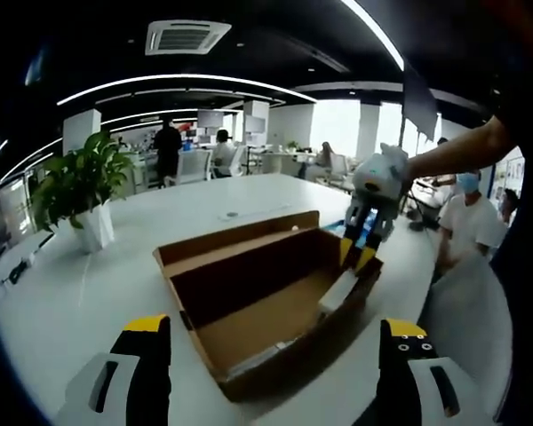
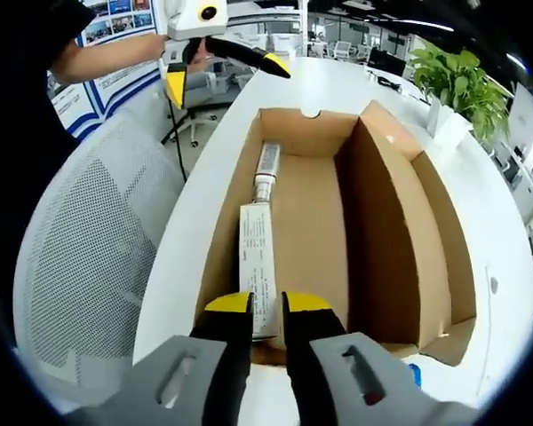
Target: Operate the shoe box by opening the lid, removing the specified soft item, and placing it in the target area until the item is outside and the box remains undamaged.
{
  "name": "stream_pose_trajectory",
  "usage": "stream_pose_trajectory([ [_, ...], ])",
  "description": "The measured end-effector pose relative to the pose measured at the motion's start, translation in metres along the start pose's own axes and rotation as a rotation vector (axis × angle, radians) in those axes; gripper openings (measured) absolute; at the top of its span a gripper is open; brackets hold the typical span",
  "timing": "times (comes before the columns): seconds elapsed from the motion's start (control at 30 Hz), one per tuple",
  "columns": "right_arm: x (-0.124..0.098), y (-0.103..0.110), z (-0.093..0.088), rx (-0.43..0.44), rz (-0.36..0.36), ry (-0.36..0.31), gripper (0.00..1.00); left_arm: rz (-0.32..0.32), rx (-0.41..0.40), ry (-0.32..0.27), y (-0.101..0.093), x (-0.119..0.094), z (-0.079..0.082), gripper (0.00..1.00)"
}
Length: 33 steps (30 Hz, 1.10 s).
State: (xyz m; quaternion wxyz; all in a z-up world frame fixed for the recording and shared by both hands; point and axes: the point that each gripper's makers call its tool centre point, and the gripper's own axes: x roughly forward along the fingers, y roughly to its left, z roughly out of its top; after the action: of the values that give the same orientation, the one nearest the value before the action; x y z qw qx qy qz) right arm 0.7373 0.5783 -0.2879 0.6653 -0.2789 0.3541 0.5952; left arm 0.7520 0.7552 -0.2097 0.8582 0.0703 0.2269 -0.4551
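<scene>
My left gripper view looks level across the counter (image 1: 62, 293) from one short end of the open shoe box (image 1: 266, 302), a little back from it. My right gripper view looks steeply down into the shoe box (image 2: 338, 222) from the opposite end, very near. Both views share the box interior, and each shows the other gripper (image 1: 362, 253) (image 2: 222, 62) ahead.

1. The box (image 1: 266, 306) is plain brown cardboard, long and shallow, standing open on a white table with its lid (image 2: 435, 222) folded back upright along one long side.
2. Inside, a flat white tube (image 2: 256, 266) with printed text lies lengthwise on the floor against the long wall opposite the lid.
3. Its silvery cap end (image 2: 266, 164) points towards the far short wall, which has a thumb notch.
</scene>
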Motion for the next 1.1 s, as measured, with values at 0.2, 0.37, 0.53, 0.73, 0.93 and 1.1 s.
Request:
stream_pose_trajectory([
  [0.2,0.009,0.003,0.001,-0.004,0.02,0.013,0.19,0.005,0.001,0.002,0.0,-0.001,-0.001,0.99],
  [0.37,0.014,0.0,0.009,0.011,0.015,-0.009,0.23,0.006,-0.005,-0.002,0.0,-0.003,-0.001,0.99],
  [0.53,0.015,0.008,0.012,0.005,0.042,-0.01,0.27,0.011,-0.008,0.001,-0.001,-0.005,-0.003,0.99],
  [0.73,0.021,0.009,0.006,-0.004,0.042,0.018,0.26,0.021,-0.013,0.003,0.001,-0.007,-0.007,0.99],
  [0.93,0.034,0.009,0.007,-0.016,0.04,0.032,0.19,0.024,-0.017,0.008,0.0,-0.008,-0.01,0.99],
  [1.1,0.035,0.006,0.005,-0.032,0.034,0.035,0.17,0.027,-0.022,0.003,0.001,-0.009,-0.011,0.98],
])
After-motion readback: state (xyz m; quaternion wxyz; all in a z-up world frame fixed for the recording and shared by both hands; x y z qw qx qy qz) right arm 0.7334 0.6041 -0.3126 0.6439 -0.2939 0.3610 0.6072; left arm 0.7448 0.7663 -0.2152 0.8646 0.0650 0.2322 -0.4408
